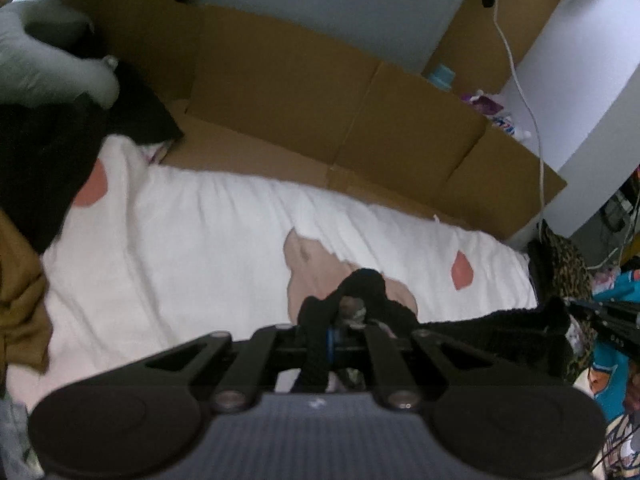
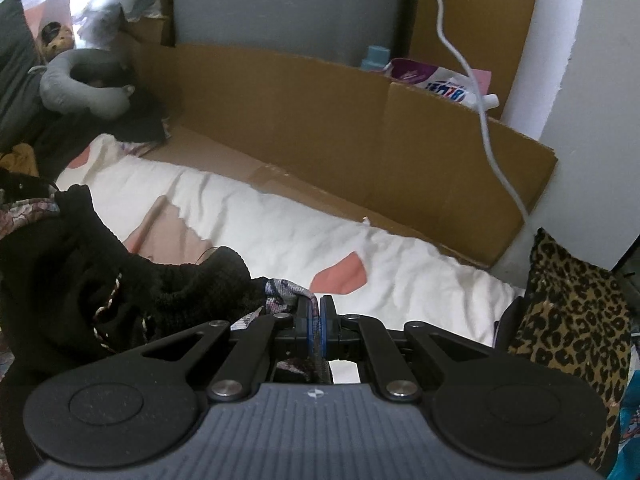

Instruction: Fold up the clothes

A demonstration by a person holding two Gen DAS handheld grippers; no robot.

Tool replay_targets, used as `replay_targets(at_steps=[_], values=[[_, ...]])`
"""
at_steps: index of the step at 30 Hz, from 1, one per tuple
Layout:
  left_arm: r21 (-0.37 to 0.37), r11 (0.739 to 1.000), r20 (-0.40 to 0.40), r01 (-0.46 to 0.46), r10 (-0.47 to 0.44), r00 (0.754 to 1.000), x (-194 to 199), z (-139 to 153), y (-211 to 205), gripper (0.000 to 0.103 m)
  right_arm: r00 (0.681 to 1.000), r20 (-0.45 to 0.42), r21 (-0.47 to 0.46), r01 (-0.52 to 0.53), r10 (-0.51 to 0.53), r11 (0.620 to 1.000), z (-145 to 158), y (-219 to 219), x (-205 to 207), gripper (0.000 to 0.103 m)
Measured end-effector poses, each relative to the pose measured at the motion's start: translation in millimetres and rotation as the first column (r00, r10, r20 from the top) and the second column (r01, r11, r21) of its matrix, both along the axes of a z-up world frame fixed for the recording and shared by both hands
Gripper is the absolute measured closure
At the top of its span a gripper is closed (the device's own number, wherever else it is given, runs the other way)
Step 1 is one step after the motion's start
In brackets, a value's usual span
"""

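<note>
I am at the pick-up step: my left gripper (image 1: 340, 320) and right gripper (image 2: 316, 316) each pinch an edge of the black garment (image 1: 496, 328), hanging above the white bed (image 1: 200, 240), and next I judge it needs spreading flat there.

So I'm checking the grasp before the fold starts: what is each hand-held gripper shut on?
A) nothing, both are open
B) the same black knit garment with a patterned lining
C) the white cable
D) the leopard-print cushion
B: the left hand-held gripper and the right hand-held gripper each pinch an edge of the black knit garment with a patterned lining, which spans between them above the white bed cover.
</note>
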State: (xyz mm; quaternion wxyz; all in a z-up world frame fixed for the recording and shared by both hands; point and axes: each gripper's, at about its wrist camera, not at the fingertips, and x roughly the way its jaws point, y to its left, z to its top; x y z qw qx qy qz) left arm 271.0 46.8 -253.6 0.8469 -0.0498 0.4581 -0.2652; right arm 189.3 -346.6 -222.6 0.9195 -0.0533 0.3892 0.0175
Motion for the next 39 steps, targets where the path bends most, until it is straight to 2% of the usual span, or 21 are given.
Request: replay_targets(at_steps=[3,10,19,24,25,27,28,29,34,39], values=[[0.0,1.0,-0.006,-0.002,0.002,1.0,8,-8,-8,0.097,1.0,-0.009,0.002,0.023,-0.023,1.0,-6,-8,7,0.101],[0.084,0.996,-0.094,0.005,0.003,0.996,16,-58,-19,0.097,0.994,-0.085,0.118,0.081,-0.071,0.99,-48,-28,24,0.101],[0.125,0.992,-0.192,-0.015,0.039,0.981,32,-104,-12,0.096,0.985,-0.143,0.173,0.12,-0.096,0.977,-91,-41,38,0.101],[0.135,0.99,-0.257,-0.034,0.068,0.964,43,-124,-13,0.089,0.979,-0.189,0.168,0.109,-0.077,0.98,-114,-39,52,0.099],[0.136,0.99,-0.262,-0.033,0.068,0.963,45,-127,-14,0.088,0.976,-0.204,0.18,0.108,-0.07,0.978,-117,-39,55,0.097],[0.141,0.99,-0.26,-0.024,0.06,0.964,46,-129,-15,0.087,0.971,-0.231,0.192,0.115,-0.069,0.975,-125,-39,61,0.087],[0.144,0.989,-0.261,-0.016,0.054,0.964,47,-129,-16,0.087,0.968,-0.239,0.189,0.118,-0.071,0.975,-128,-39,63,0.072],[0.145,0.989,-0.262,-0.009,0.048,0.964,48,-130,-16,0.086,0.966,-0.248,0.187,0.121,-0.073,0.975,-131,-39,66,0.066],[0.143,0.99,-0.282,0.014,0.027,0.959,50,-129,-15,0.084,0.954,-0.286,0.202,0.148,-0.086,0.968,-141,-42,72,0.064],[0.156,0.986,-0.29,0.054,-0.007,0.957,46,-130,-17,0.079,0.951,-0.303,0.183,0.116,-0.056,0.976,-141,-36,69,0.064]])
